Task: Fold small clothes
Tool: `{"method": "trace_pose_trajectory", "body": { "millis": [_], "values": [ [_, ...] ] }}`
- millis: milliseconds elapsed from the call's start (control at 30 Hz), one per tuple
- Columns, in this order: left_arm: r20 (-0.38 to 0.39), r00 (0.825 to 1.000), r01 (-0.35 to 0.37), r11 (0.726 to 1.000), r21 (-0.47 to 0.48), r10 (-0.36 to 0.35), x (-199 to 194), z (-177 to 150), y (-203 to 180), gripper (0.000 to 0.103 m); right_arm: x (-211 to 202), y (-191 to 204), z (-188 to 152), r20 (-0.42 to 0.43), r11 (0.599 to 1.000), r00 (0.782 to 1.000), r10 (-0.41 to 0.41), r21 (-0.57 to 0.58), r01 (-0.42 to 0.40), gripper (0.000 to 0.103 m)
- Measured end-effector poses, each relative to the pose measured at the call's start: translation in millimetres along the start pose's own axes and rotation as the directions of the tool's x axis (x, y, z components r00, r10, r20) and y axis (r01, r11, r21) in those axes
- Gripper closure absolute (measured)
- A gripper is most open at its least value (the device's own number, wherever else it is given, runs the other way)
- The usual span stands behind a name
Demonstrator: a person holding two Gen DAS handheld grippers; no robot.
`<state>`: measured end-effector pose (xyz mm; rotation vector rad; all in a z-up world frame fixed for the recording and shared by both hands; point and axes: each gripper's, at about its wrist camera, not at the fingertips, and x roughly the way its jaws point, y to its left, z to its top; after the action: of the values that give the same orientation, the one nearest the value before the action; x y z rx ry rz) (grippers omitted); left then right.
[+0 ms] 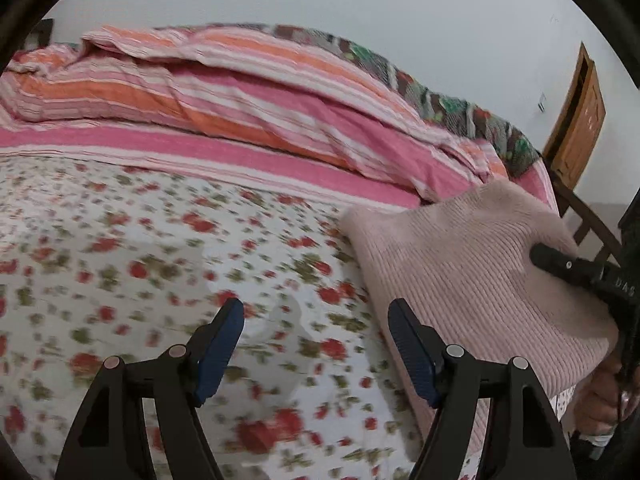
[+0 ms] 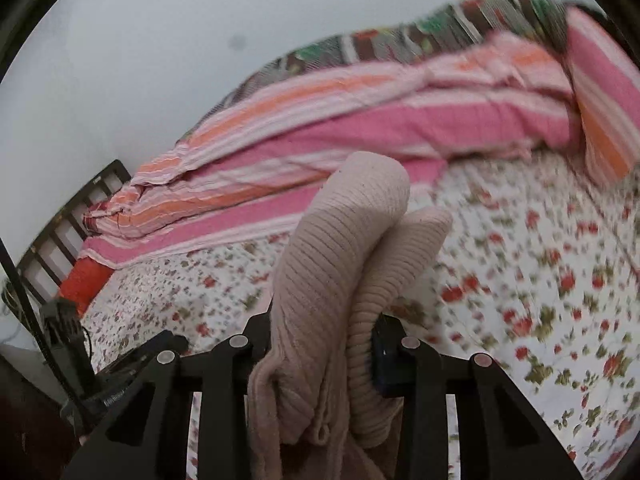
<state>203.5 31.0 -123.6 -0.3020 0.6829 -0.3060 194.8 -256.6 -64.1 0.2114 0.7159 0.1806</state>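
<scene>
The right gripper clamps a bunched fold of the pink sweater (ribbed knit) over the floral sheet; the left gripper gapes wide, empty, beside it.

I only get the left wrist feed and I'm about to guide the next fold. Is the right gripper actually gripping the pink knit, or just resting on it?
Observer: Gripping. In the right wrist view the pink knit is bunched between the right gripper fingers.
Operator: Flat or lifted?
Observer: Lifted; a folded hump stands up past the fingertips, above the floral sheet.
Operator: Anything beyond that side of the bed?
Observer: A dark slatted bed frame and an orange-red cloth at the bed's end.
</scene>
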Motion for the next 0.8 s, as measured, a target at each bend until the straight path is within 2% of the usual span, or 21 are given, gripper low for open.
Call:
{"method": "trace_pose_trajectory", "body": {
  "millis": [100,167,233,300,367,433,500,633,667,700,800],
  "values": [
    [0.035,0.999,-0.018,0.998,-0.058,0.020,-15.3,4.4,22.8,0.030,3.6,38.1,7.7,0.005,0.998,1.000,-0.023,-0.054,0.023,0.068],
    [0.054,0.998,-0.036,0.992,-0.119,0.043,-24.4,5.8,43.2,0.030,9.5,65.9,12.9,0.003,0.997,1.000,-0.011,-0.078,0.011,0.069],
    [0.058,0.996,-0.055,0.989,-0.140,0.064,-28.9,6.5,55.7,0.030,15.8,91.0,17.0,0.009,0.995,1.000,0.002,-0.098,-0.001,0.069],
    [0.072,0.995,-0.056,0.985,-0.162,0.068,-35.3,7.0,67.3,0.030,20.6,110.1,24.9,0.021,0.995,0.999,0.043,-0.088,-0.041,0.070],
    [0.086,0.996,-0.018,0.984,-0.179,0.034,-41.3,7.7,75.5,0.030,22.7,113.6,31.0,0.041,0.992,0.992,0.119,-0.043,-0.118,0.070],
    [0.101,0.995,0.011,0.983,-0.183,0.008,-44.6,8.9,77.6,0.030,27.9,99.9,29.6,0.054,0.983,0.982,0.180,0.021,-0.181,0.070],
    [0.101,0.995,0.028,0.984,-0.177,-0.010,-42.8,9.8,75.5,0.030,42.7,84.1,23.2,0.029,0.980,0.982,0.187,0.063,-0.189,0.070],
    [0.043,0.999,0.023,0.991,-0.128,-0.018,-23.5,9.1,56.2,0.030,91.3,27.9,-11.6,-0.135,0.984,0.984,0.118,0.149,-0.098,0.067],
    [0.026,0.999,0.024,0.994,-0.102,-0.021,-17.2,8.5,48.3,0.030,102.2,11.0,-22.0,-0.178,0.985,0.981,0.072,0.168,-0.042,0.066],
    [0.012,0.999,0.031,0.996,-0.084,-0.030,-12.7,7.6,41.7,0.030,106.3,0.2,-28.1,-0.186,0.984,0.981,0.059,0.177,-0.026,0.062],
    [-0.026,0.998,0.062,0.996,-0.064,-0.064,-2.2,5.2,27.8,0.030,100.0,-22.5,-34.9,-0.169,0.982,0.981,0.096,0.174,-0.066,0.055]
  ]
}}
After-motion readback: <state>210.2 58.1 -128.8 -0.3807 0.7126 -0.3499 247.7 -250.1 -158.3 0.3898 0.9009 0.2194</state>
